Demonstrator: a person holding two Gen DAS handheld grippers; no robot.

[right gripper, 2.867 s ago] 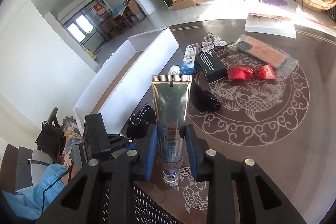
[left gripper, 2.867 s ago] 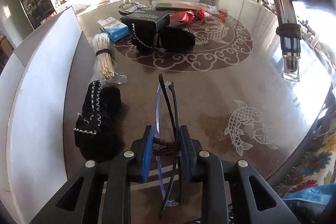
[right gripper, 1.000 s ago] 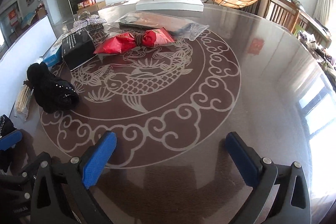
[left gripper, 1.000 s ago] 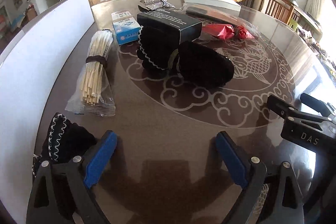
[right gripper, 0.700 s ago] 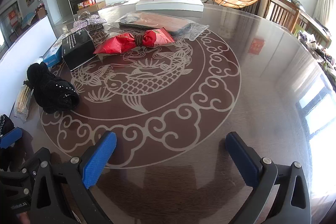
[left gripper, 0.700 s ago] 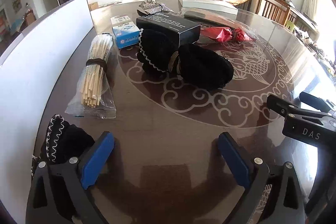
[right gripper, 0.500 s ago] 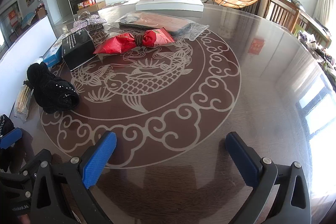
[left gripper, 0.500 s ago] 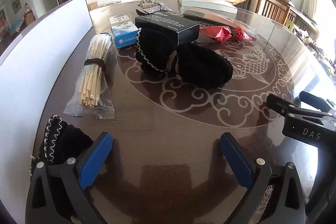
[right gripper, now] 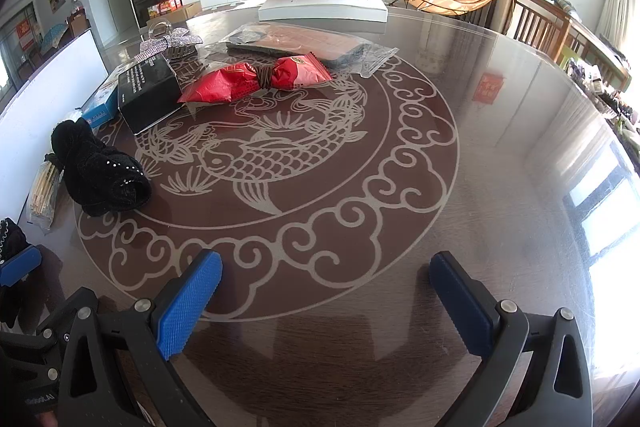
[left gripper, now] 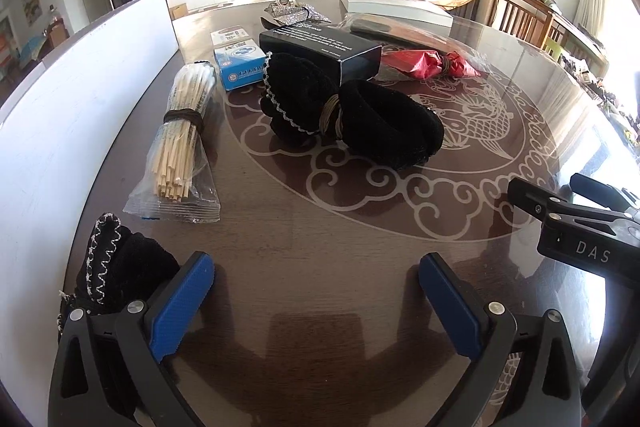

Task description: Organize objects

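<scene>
My left gripper (left gripper: 316, 291) is open and empty, low over the brown table (left gripper: 320, 227). A black knit item with white stitching (left gripper: 116, 267) lies just beside its left finger. Ahead lie a bag of chopsticks (left gripper: 178, 143), a black bundled knit item (left gripper: 352, 115), a black box (left gripper: 320, 47), a blue-and-white box (left gripper: 238, 63) and a red packet (left gripper: 428, 63). My right gripper (right gripper: 326, 291) is open and empty over bare table; the red packet (right gripper: 256, 81), black box (right gripper: 148, 95) and black bundle (right gripper: 100, 171) lie ahead to its left.
A long white box (left gripper: 80, 115) runs along the table's left side. A flat white box (right gripper: 320, 7), a bagged flat item (right gripper: 300, 45) and a silver bow (right gripper: 168, 41) lie at the far side. The right gripper's body (left gripper: 580, 239) shows at right in the left view.
Since 2.9 s ago both grippers have let go: the left held glasses, the right a tube, and neither item is in view now. Over the last second the left gripper drew back slightly.
</scene>
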